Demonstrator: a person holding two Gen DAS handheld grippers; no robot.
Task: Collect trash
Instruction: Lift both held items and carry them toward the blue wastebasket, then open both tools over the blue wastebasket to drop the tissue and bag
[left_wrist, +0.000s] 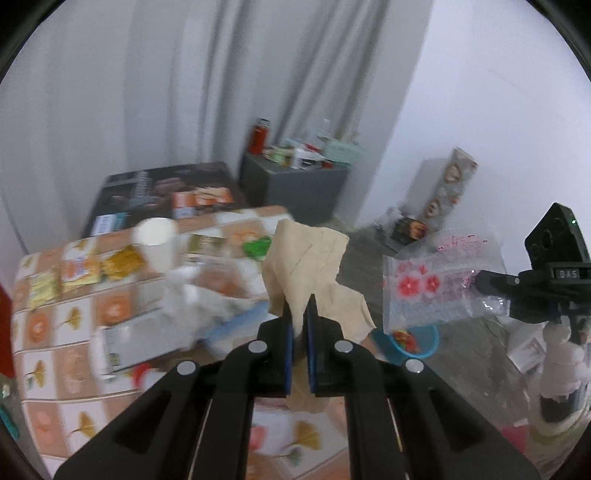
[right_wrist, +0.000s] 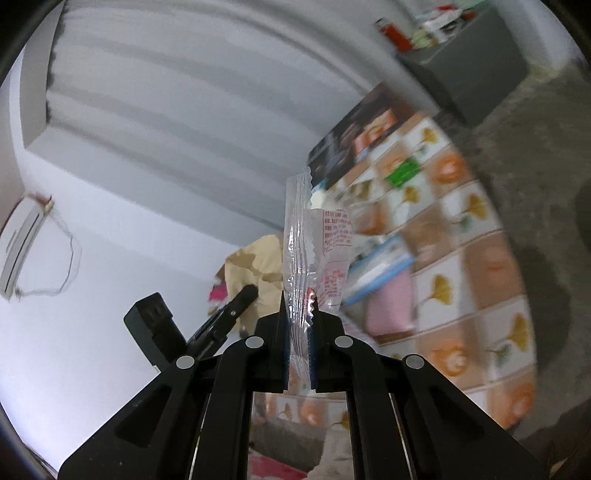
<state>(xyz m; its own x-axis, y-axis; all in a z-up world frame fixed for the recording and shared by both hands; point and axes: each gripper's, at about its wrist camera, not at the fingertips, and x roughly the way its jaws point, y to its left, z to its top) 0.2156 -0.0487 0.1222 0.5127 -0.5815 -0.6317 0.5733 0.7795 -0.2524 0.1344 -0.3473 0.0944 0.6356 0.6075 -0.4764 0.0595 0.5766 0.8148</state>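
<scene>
My left gripper (left_wrist: 300, 308) is shut on a crumpled beige paper napkin (left_wrist: 306, 258) and holds it in the air past the table's right edge. My right gripper (right_wrist: 298, 306) is shut on a clear plastic wrapper (right_wrist: 314, 243) with red print. That wrapper (left_wrist: 439, 284) shows in the left wrist view to the right, held by the right gripper (left_wrist: 487, 282). A small blue bin (left_wrist: 410, 341) with red bits inside sits on the floor below the napkin. The napkin (right_wrist: 251, 269) and left gripper (right_wrist: 245, 293) show in the right wrist view.
A table with a flower-tile cloth (left_wrist: 74, 332) carries a white paper cup (left_wrist: 157, 236), snack packets (left_wrist: 79, 271), a green packet (left_wrist: 256, 247), tissues and a blue box (left_wrist: 236, 325). A grey cabinet (left_wrist: 295, 184) with bottles stands behind. A white bottle (left_wrist: 561, 376) stands at the right.
</scene>
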